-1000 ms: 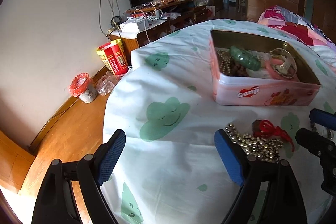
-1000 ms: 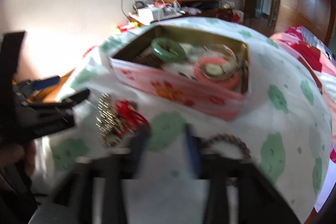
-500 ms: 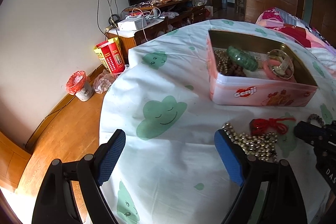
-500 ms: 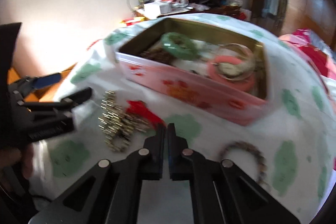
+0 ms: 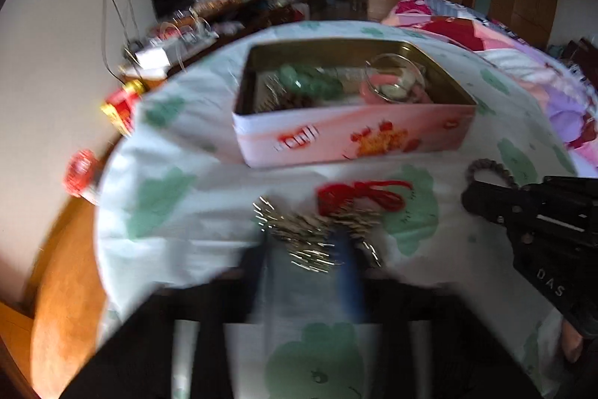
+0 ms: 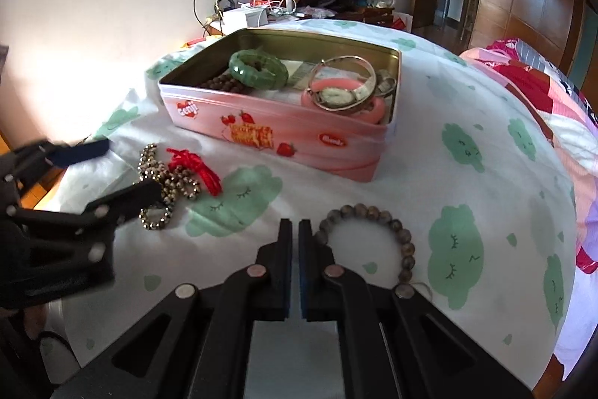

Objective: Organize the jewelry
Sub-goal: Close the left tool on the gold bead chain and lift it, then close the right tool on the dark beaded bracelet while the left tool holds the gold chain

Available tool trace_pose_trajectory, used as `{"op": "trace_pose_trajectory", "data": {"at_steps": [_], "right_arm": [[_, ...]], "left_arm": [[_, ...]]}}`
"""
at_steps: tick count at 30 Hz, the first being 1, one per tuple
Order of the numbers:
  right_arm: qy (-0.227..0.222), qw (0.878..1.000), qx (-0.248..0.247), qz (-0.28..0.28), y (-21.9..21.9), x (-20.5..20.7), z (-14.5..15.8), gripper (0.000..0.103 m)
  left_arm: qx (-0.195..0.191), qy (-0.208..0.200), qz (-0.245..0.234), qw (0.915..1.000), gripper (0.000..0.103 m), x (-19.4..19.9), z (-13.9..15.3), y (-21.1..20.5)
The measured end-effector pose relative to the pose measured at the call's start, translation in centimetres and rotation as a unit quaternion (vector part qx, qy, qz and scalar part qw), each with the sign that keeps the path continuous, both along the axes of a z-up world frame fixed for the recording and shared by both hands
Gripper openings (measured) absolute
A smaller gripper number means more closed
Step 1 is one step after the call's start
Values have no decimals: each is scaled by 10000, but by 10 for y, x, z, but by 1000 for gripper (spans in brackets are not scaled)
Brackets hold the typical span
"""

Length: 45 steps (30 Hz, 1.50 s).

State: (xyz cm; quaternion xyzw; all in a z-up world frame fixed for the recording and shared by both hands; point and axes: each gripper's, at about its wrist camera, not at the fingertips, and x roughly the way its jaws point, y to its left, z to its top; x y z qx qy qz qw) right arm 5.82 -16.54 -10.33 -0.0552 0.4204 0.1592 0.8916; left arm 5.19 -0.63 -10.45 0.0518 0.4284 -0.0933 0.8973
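Beads of shiny metal [image 6: 160, 186], tangled with a red cord [image 6: 198, 167], are lying on the cloud-print cloth [image 6: 467, 212] between the blurred left gripper's [image 5: 306, 268] parted fingers. One matte round-beaded bracelet [image 6: 381, 234] is resting beside the right gripper [image 6: 295, 238], whose fingers are nearly closed on nothing. One pink rectangular tin [image 6: 284, 137] is holding a green bangle [image 6: 258, 68], a watch and dark beads, partly hidden by its wall.
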Motion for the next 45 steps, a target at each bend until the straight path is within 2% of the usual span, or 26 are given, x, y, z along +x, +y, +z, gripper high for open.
{"op": "trace_pose_trajectory", "data": {"at_steps": [2,4,12,16,20,22,25,26,27,28,31,33,34,35,38,41,45], "right_arm": [[-18,10000,-13,0,1,0,-1,5],[-8,10000,-31,10,2,0,-2,5],[65,9999,82,-34,-2,1,-4,9],[49,10000,61,-14,-1,1,-5,13],[53,10000,74,-10,-1,1,-5,14],[55,9999,117,-18,-3,0,-5,17],[-168,9992,320,-172,-14,-4,5,30],[-217,9988,380,-219,-19,-5,10,40],[-270,9984,429,-267,-24,-5,15,44],[-345,9978,444,-348,-30,-6,20,45],[-397,9962,386,-678,-52,-3,28,45],[-355,9945,371,-917,-67,-1,26,45],[-310,9936,360,-1025,-73,-1,23,45],[-242,9929,375,-1099,-78,-1,19,45],[-129,9933,309,-1107,-81,-2,10,45],[-88,9942,286,-1035,-78,-3,5,45],[-98,9947,252,-995,-77,-4,3,45]], "left_arm": [[-14,-36,-69,10000,14,0,1,-1],[-267,-41,-119,9996,4,-3,6,3],[-674,-666,-81,9955,4,-13,69,31],[-766,-790,-174,9938,4,-16,83,33],[-944,-534,-309,9936,4,-10,74,34],[-769,-355,-348,9958,5,-6,60,28],[-540,70,-285,9981,5,1,34,23],[-538,165,-268,9981,6,2,27,23],[-531,262,-241,9980,6,4,21,23],[-494,336,-212,9980,7,5,16,23],[-521,334,-182,9979,20,6,12,26],[-550,273,-133,9980,45,6,14,29],[-523,178,-75,9984,65,5,16,32],[-479,32,-4,9988,73,2,21,35],[-574,-104,-57,9983,74,1,29,39],[-476,-249,0,9986,74,1,30,45],[-510,-167,214,9983,70,8,25,61]]}}
